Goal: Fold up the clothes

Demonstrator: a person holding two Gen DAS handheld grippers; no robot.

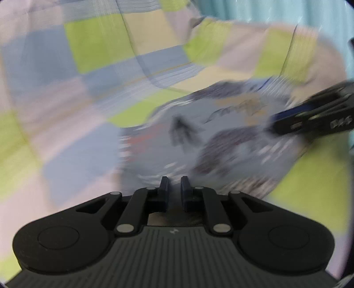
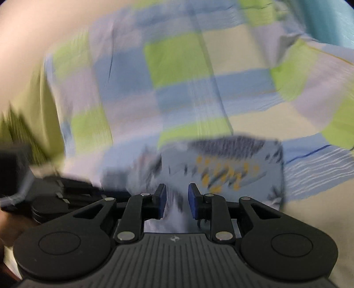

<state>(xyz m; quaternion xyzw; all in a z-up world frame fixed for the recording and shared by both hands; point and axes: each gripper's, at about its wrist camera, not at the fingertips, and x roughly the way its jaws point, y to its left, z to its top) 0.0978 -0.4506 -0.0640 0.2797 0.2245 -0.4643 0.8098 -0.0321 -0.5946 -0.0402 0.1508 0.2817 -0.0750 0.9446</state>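
Observation:
A light blue printed garment (image 1: 212, 137) with dark and orange marks lies folded on the checked bedspread (image 1: 93, 48). Both views are motion-blurred. My left gripper (image 1: 174, 183) sits at the garment's near edge, jaws a narrow gap apart with nothing seen between them. My right gripper (image 2: 177, 192) is open just above the same garment (image 2: 223, 168), with cloth showing below the blue pads. The right gripper also shows in the left wrist view (image 1: 314, 115) at the garment's right side. The left gripper shows at the left of the right wrist view (image 2: 66, 190).
The bedspread (image 2: 177, 66) in green, blue, lilac and cream squares covers the surface all around. A turquoise wall or curtain (image 1: 287, 11) runs behind it. A plain pale area (image 2: 26, 33) lies at far left.

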